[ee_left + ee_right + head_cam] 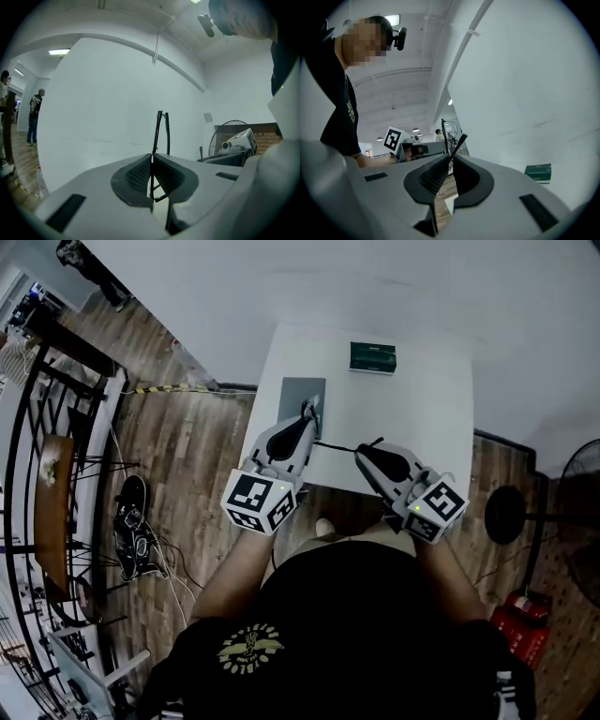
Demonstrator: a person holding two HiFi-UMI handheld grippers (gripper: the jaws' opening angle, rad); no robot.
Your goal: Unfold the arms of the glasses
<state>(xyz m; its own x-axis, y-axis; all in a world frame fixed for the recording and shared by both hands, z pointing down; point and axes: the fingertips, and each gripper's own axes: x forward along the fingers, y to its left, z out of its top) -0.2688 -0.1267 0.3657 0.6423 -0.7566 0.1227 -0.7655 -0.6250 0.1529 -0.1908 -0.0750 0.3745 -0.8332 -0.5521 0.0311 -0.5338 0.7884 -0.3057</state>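
The black glasses (pixel 339 444) hang in the air over the near edge of the white table (pixel 422 418), stretched between my two grippers. My left gripper (pixel 309 412) is shut on them; in the left gripper view two thin black bars of the glasses (pixel 161 131) rise out of the closed left gripper (pixel 152 157). My right gripper (pixel 368 448) is shut on the end of one arm. From the right gripper view the arm tip (pixel 458 142) sticks up out of the closed right gripper (pixel 451 160), with the frame and a lens (pixel 449 131) beyond it.
A green box (pixel 372 357) lies at the table's far side and a grey mat (pixel 298 390) at its left edge. A standing fan (pixel 511 514) and a red object (pixel 518 629) are on the floor to the right, shoes (pixel 131 521) and a railing to the left.
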